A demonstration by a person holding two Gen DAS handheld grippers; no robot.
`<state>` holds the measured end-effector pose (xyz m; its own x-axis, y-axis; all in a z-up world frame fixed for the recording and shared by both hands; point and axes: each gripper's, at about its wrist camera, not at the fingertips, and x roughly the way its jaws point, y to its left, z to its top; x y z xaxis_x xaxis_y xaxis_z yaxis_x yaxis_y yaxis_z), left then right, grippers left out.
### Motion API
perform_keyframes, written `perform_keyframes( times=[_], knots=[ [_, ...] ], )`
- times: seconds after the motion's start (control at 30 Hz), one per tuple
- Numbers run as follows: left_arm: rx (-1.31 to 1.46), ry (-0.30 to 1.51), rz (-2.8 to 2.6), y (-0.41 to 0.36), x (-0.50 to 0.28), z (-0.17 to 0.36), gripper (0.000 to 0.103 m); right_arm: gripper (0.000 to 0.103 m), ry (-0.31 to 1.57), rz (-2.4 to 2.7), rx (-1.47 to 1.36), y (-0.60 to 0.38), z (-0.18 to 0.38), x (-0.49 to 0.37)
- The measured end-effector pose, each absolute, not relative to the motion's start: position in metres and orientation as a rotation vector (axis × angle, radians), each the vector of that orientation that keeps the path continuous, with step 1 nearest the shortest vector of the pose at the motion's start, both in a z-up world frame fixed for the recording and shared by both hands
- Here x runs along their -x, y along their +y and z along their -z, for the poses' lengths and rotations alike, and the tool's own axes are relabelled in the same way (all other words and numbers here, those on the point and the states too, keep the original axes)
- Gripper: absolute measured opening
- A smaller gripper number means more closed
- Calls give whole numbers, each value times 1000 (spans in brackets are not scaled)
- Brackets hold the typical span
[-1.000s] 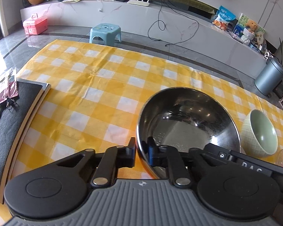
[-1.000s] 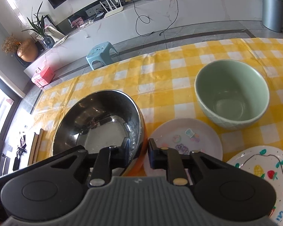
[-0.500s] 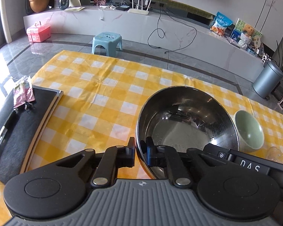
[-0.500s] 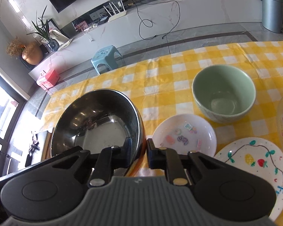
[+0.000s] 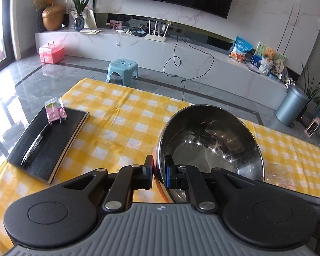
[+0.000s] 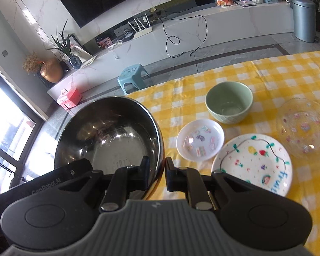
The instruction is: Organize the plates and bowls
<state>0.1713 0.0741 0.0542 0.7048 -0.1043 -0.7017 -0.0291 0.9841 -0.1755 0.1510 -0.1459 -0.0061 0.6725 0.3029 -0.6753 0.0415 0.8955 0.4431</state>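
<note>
A large steel bowl (image 5: 211, 140) hangs tilted above the yellow checked tablecloth (image 5: 121, 123), gripped on two sides of its rim. My left gripper (image 5: 159, 166) is shut on the rim's left edge, one finger inside and one outside. My right gripper (image 6: 156, 166) clamps the steel bowl (image 6: 108, 132) at its right edge. On the cloth to the right stand a green bowl (image 6: 229, 102), a small white dish with stickers (image 6: 200, 139), a painted fruit plate (image 6: 253, 160) and a clear glass plate (image 6: 303, 125).
A black notebook (image 5: 49, 143) with a pen and a pink packet (image 5: 53, 111) lies at the table's left end. Beyond the far edge is grey floor with a blue stool (image 5: 122, 68). A metal bin (image 6: 304, 19) stands at the right.
Both grippers have risen with the steel bowl held between them, so the table and dishes look smaller and farther below. The green bowl has left the left wrist view.
</note>
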Motion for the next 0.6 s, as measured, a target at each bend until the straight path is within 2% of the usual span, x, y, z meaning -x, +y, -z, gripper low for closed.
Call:
perform_keyframes(
  times=[0.6],
  knots=[
    [254,741,44,82,-59,-62,11,13,768,-182,-461,-160,-19,-13]
  ],
)
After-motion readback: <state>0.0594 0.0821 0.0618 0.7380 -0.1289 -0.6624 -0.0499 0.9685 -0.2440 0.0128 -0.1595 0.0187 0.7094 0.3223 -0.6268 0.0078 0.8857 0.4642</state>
